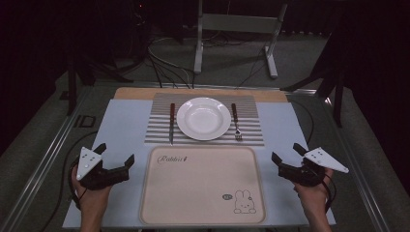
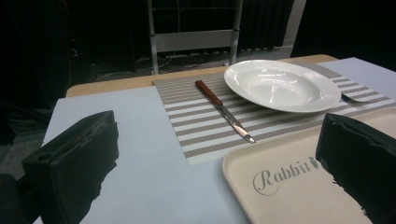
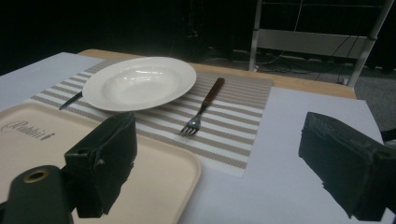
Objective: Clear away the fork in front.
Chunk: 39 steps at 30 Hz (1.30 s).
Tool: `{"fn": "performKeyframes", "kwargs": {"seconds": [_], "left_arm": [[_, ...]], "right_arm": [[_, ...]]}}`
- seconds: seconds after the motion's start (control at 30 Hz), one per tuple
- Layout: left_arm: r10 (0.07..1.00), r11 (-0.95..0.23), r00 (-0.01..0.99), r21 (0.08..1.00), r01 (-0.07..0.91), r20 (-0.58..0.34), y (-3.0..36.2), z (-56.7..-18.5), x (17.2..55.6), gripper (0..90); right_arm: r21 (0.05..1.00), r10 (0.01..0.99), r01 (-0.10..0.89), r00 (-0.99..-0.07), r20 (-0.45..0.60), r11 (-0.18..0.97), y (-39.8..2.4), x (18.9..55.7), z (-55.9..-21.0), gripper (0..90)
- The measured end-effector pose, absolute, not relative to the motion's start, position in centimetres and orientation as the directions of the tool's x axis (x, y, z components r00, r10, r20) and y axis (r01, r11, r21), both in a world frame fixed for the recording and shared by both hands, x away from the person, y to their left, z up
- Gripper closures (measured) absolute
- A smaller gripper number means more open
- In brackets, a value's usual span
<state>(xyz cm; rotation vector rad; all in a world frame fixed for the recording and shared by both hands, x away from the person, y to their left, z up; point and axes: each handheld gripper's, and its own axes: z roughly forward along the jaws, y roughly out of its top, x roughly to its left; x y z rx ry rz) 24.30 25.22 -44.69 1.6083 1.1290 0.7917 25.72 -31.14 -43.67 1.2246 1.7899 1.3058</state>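
A white plate (image 1: 203, 118) (image 2: 281, 85) (image 3: 139, 82) sits on a striped placemat (image 1: 251, 134) (image 2: 201, 122) (image 3: 233, 126). A knife (image 1: 171, 122) (image 2: 224, 111) with a brown handle lies left of the plate; its tip (image 3: 71, 100) peeks out beside the plate. A fork (image 1: 236, 122) (image 3: 202, 107) lies on the right. A beige tray (image 1: 203, 186) (image 2: 289, 186) (image 3: 42, 140) marked "Rabbit" rests in front. My left gripper (image 1: 114, 153) (image 2: 219, 168) is open at the tray's left. My right gripper (image 1: 285, 153) (image 3: 224, 163) is open at the tray's right. Both hold nothing.
The table (image 1: 123, 125) has a light blue cover and a wooden far edge (image 1: 135, 92). A metal frame stand (image 1: 237, 34) and cables lie on the floor beyond. Bare table surface lies on both sides of the placemat.
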Motion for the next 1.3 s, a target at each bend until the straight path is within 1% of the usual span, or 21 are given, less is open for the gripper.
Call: {"fn": "performKeyframes", "kwargs": {"seconds": [0.37,0.67,0.87,1.3], "left_arm": [[0.935,-0.093,0.353,0.951,0.295,-0.018,25.2,-44.7,24.3,0.0],[0.936,-0.096,0.352,0.95,0.299,-0.016,25.1,-44.7,24.3,0.0],[0.936,-0.096,0.352,0.95,0.298,-0.016,25.1,-44.7,24.3,0.0],[0.937,-0.1,0.35,0.948,0.303,-0.013,25.1,-44.8,24.3,0.0]], "right_arm": [[0.938,0.918,0.333,-0.394,0.043,0.099,-30.9,26.6,-42.8,11.6],[0.935,0.924,0.347,-0.376,0.069,0.072,-30.4,27.6,-42.2,11.7],[0.933,0.925,0.351,-0.375,0.063,0.079,-29.9,28.2,-41.8,11.7],[0.919,0.927,0.385,-0.369,0.069,0.085,-29.3,30.0,-41.2,11.7]]}}
